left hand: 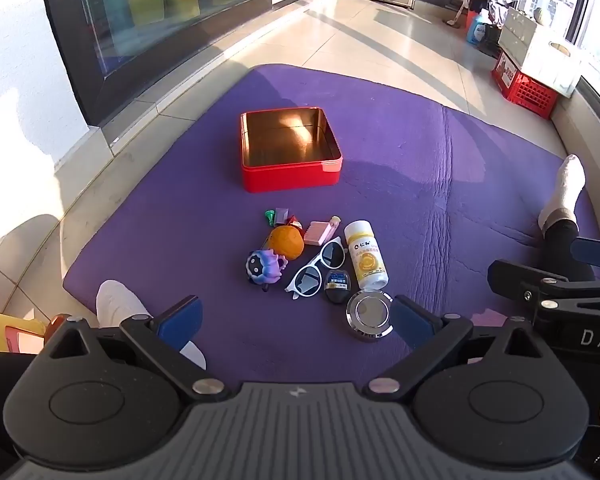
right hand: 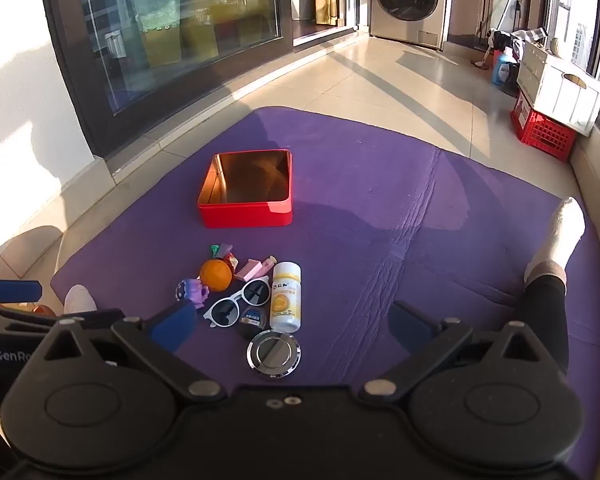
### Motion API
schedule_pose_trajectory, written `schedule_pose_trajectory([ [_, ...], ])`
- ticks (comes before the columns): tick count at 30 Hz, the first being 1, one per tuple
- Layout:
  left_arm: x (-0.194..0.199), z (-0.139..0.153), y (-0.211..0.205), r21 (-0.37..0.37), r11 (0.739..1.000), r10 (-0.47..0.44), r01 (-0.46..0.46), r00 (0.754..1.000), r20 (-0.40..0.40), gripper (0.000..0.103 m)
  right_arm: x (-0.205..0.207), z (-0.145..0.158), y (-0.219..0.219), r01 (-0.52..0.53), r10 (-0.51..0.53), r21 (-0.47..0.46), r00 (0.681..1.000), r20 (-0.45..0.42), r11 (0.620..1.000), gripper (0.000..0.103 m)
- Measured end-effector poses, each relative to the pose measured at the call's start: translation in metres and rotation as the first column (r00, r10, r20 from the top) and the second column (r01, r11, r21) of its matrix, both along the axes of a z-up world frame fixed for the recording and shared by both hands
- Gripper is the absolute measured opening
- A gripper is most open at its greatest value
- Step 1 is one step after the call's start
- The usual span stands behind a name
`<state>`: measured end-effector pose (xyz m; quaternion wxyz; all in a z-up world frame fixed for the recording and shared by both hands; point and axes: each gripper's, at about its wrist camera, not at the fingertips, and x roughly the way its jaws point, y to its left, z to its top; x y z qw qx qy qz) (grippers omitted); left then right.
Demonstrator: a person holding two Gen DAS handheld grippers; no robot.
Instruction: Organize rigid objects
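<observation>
An open, empty red tin box (left hand: 290, 172) (right hand: 245, 213) sits on a purple mat (left hand: 440, 184) (right hand: 420, 220). In front of it lies a pile: an orange (left hand: 286, 243) (right hand: 216, 275), a purple toy figure (left hand: 265, 266) (right hand: 192, 290), white sunglasses (left hand: 317, 268) (right hand: 238, 303), a white bottle with a yellow label (left hand: 366, 256) (right hand: 286, 296), a pink comb (left hand: 317, 233) (right hand: 249, 269), a small dark case (left hand: 337, 285) (right hand: 254, 319) and a round silver tin (left hand: 369, 315) (right hand: 273, 353). My left gripper (left hand: 296, 320) is open above the near side of the pile. My right gripper (right hand: 292, 324) is open, right of the pile.
The person's socked feet rest on the mat at the left (left hand: 118, 306) and right (left hand: 562, 192) (right hand: 556, 236). A red crate (right hand: 542, 132) with white boxes stands at the far right. A washing machine (right hand: 410, 4) is at the back. Glass doors run along the left.
</observation>
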<state>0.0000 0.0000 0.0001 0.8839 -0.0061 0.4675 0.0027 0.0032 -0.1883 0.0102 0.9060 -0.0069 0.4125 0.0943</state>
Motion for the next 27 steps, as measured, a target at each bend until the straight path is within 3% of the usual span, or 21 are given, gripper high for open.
schedule_pose_trajectory([
  [27,-0.001,0.003,0.011,-0.054,0.998,0.019,-0.018,1.0,0.006,0.101,-0.002,0.001,0.003,-0.015,0.015,-0.005,1.0,0.018,1.0,0.102],
])
